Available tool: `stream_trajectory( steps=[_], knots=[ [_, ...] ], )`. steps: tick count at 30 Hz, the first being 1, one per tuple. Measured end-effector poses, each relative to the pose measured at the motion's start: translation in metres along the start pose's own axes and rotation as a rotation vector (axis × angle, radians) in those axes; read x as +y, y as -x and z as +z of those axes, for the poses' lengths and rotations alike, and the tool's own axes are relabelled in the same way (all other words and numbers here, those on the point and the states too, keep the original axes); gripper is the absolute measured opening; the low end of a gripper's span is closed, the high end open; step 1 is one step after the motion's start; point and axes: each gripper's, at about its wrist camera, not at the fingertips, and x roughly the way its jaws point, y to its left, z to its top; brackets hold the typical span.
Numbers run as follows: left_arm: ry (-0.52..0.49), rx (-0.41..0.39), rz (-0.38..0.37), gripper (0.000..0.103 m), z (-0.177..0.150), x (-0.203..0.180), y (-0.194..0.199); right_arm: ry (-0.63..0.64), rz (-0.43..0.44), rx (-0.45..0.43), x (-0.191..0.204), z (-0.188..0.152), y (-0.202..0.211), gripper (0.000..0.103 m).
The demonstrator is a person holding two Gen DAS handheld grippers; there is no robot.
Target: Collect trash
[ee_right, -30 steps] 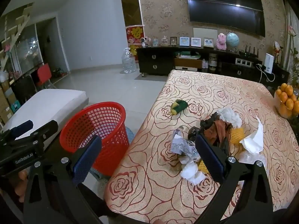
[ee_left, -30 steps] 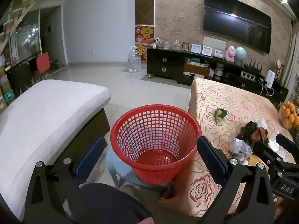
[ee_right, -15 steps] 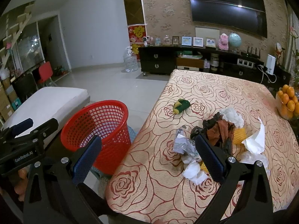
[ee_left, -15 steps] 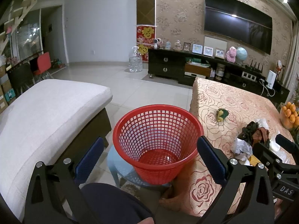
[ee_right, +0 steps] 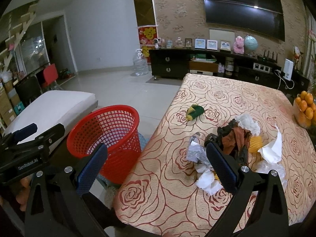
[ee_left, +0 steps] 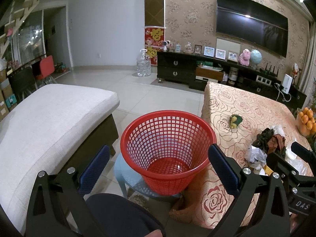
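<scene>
Both claws, left (ee_left: 159, 170) and right (ee_right: 157, 166), stay spread and hold nothing; views barely shift. Trash (ee_right: 235, 144) at centre-right remains uncollected, basket (ee_right: 107, 136) empty.

The orange bowl (ee_right: 305, 110) is cut by the frame edge (the stool (ee_left: 126, 174) sits mostly under the basket (ee_left: 167, 152)).

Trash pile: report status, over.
Both tools open, empty. Trash pile untouched on table; red basket empty. Nothing in the way.
</scene>
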Motion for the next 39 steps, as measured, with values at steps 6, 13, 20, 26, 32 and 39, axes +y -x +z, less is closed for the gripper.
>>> stream_trajectory(
  steps=[6,13,20,26,32,39],
  knots=[
    [0.001,0.001,0.000,0.096,0.0003,0.0010,0.0000,0.004,0.004,0.000,0.0018,-0.0002,0.0004,0.097],
    [0.002,0.002,0.001,0.096,0.0003,0.0025,-0.0002,0.004,0.004,0.000,0.0020,-0.0005,0.0002,0.097],
    [0.003,0.002,0.000,0.096,-0.0002,0.0032,-0.0007,0.005,0.005,0.001,0.0028,-0.0006,-0.0001,0.097],
    [0.002,0.003,0.000,0.096,-0.0001,0.0032,-0.0006,0.008,0.008,0.000,0.0037,-0.0010,0.0000,0.097],
    [0.002,0.002,0.000,0.096,0.0002,0.0030,-0.0001,0.007,0.009,0.004,0.0053,-0.0023,-0.0011,0.097],
    [0.000,0.004,-0.001,0.096,-0.0014,0.0057,-0.0011,0.003,0.009,0.011,0.0017,-0.0049,-0.0032,0.097]
  ],
)
